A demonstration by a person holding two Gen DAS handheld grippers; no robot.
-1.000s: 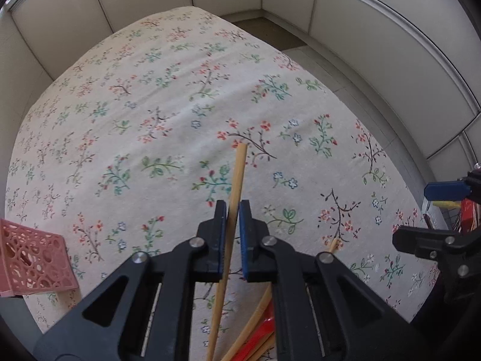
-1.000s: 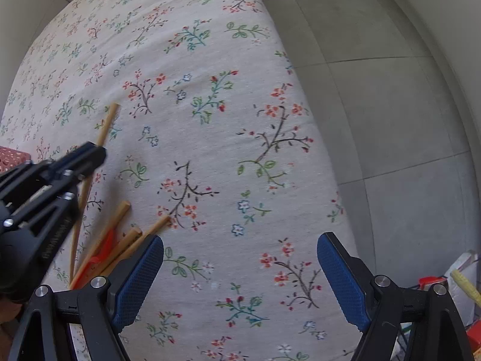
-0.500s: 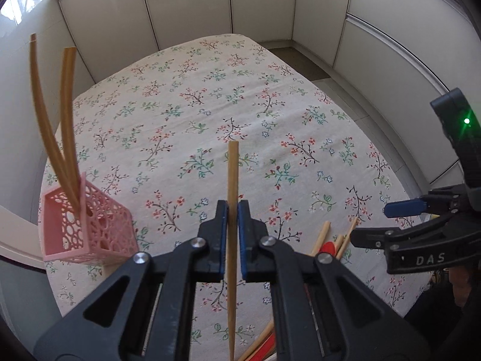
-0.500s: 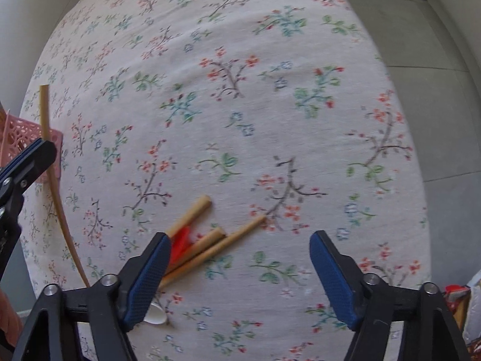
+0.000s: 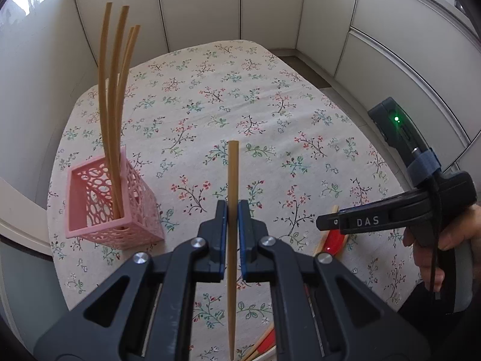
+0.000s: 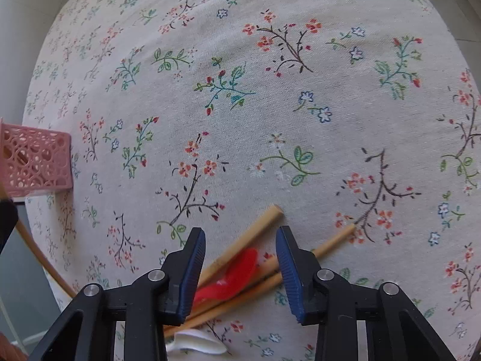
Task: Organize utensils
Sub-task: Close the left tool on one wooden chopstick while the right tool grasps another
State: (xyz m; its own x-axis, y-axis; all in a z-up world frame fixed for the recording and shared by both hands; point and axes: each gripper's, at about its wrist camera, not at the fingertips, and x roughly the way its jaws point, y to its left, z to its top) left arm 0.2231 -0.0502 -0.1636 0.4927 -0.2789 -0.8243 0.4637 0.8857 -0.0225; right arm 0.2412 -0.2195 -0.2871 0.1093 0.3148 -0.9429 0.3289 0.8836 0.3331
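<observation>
Left tongs are clamped on one chopstick, held upright right of the pink basket. Right tongs, marked "DAS", hang open over loose chopsticks and a red spoon.

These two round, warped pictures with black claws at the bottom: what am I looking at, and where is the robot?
There is no robot here. A person holds a hand tool with two jaws in each hand, and a wide-angle camera on each tool looks out along them, which bends the picture.

The left tool's view shows the left gripper with its jaws clamped on one wooden chopstick, lifted above the flowered tablecloth. To its left a pink basket holds several chopsticks standing up. At the right edge you see the other tool in the person's hand.

The right tool's view shows the right gripper, jaws apart, over a pile of chopsticks, a red spoon and something white, all lying on the cloth.
</observation>
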